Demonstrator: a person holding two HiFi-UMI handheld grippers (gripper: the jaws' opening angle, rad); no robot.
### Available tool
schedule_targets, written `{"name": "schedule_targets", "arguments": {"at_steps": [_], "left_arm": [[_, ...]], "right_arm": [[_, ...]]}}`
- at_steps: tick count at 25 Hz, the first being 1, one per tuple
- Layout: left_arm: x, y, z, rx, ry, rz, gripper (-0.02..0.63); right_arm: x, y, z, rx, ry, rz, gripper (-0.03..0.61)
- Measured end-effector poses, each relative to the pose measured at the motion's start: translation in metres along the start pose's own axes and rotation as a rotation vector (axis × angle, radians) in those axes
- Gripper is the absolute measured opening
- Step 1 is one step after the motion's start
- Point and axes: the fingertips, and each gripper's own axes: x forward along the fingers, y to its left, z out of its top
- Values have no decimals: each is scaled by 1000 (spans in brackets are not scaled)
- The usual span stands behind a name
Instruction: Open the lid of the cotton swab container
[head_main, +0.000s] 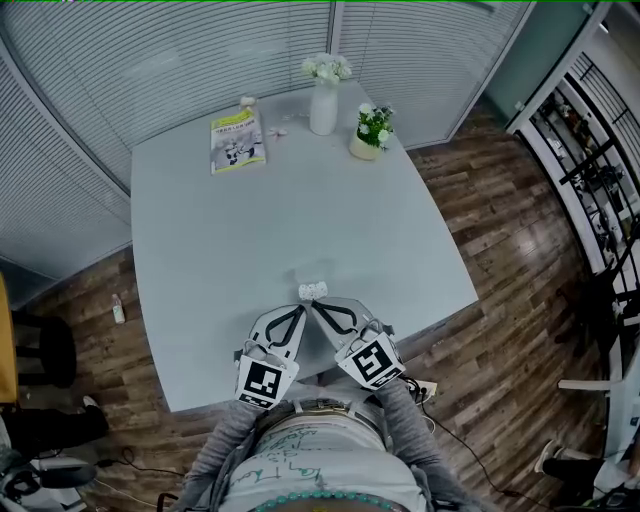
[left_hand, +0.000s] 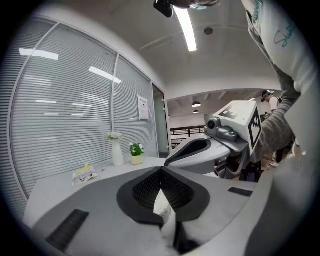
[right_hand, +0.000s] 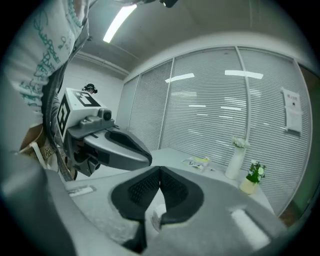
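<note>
— So, where is the cotton swab container (head_main: 313, 291) at this moment?

— It stands on the grey table (head_main: 200, 250), close to the front edge where the person is. It is a small whitish thing, just beyond the tips of both grippers.

— And the left gripper (head_main: 301, 310), how are its jaws?

— Together. In the left gripper view the two dark pads of the left gripper (left_hand: 161, 171) meet at the tips. Lower down, a narrow slit stays between them, and through it a piece of the white container (left_hand: 162, 207) shows. I cannot tell if the jaws touch it.

— The right gripper (head_main: 318, 306)?

— The same. In its own view the jaws of the right gripper (right_hand: 160, 170) are closed tip against tip, and the container (right_hand: 157, 216) is seen pale and blurred in the slit under them. It does not sit between the pads.

— How do the two grippers stand to each other?

— They point toward each other in a V shape. Their tips are just beside one another at the container, and the marker cubes are near the person's grey sleeves.

— Is the lid on or off?

— It is too small to say.

— Anything else on the table?

— At the far edge there are a green-and-white booklet (head_main: 237, 140), a white vase (head_main: 323, 108) with pale flowers, and a small potted plant (head_main: 370, 135) beside it. All are well apart from the container.
</note>
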Motion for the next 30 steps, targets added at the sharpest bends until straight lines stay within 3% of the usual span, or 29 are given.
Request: {"name": "schedule_targets", "arguments": {"at_steps": [4,14,30], "left_arm": [[-7,1,19,22,-43,37,-2],[-16,11,68,-35,-114,74,-2],[-16,12,69,-44,-120,57,-2]], "right_arm": [[-6,-3,29,2,-50,-38,2],[-17,-15,72,52,-151,-88,2],[-22,-9,78,45,-131,-78,2]]}}
